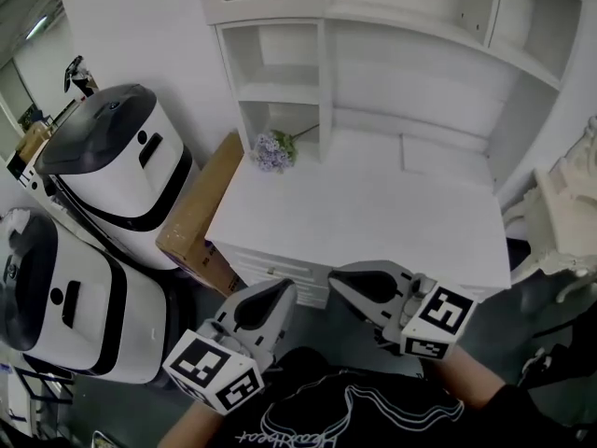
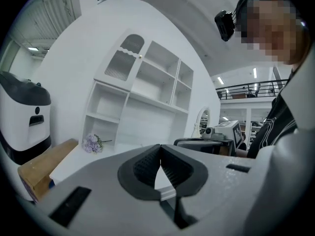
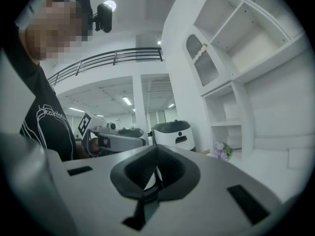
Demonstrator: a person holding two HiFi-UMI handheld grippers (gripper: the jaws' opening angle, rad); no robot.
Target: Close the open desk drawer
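The white desk point(image 1: 373, 217) with a shelf hutch stands ahead of me. Its drawer fronts point(image 1: 280, 273) run under the front edge at the left; I cannot tell how far any drawer stands out. My left gripper point(image 1: 283, 290) hovers just before those fronts, shut with nothing in it; its pads meet at the tip point(image 2: 160, 146). My right gripper point(image 1: 336, 280) hangs beside it, a little to the right, also shut and holding nothing point(image 3: 156, 147). Neither touches the desk. Each gripper shows in the other's view: the right gripper point(image 2: 206, 142), the left gripper point(image 3: 115, 134).
A bunch of purple flowers point(image 1: 275, 150) lies at the desk's back left. A cardboard box point(image 1: 198, 215) leans against the desk's left side. Two white-and-black machines point(image 1: 117, 161) point(image 1: 61, 297) stand further left. A white ornate chair point(image 1: 560, 215) is at the right.
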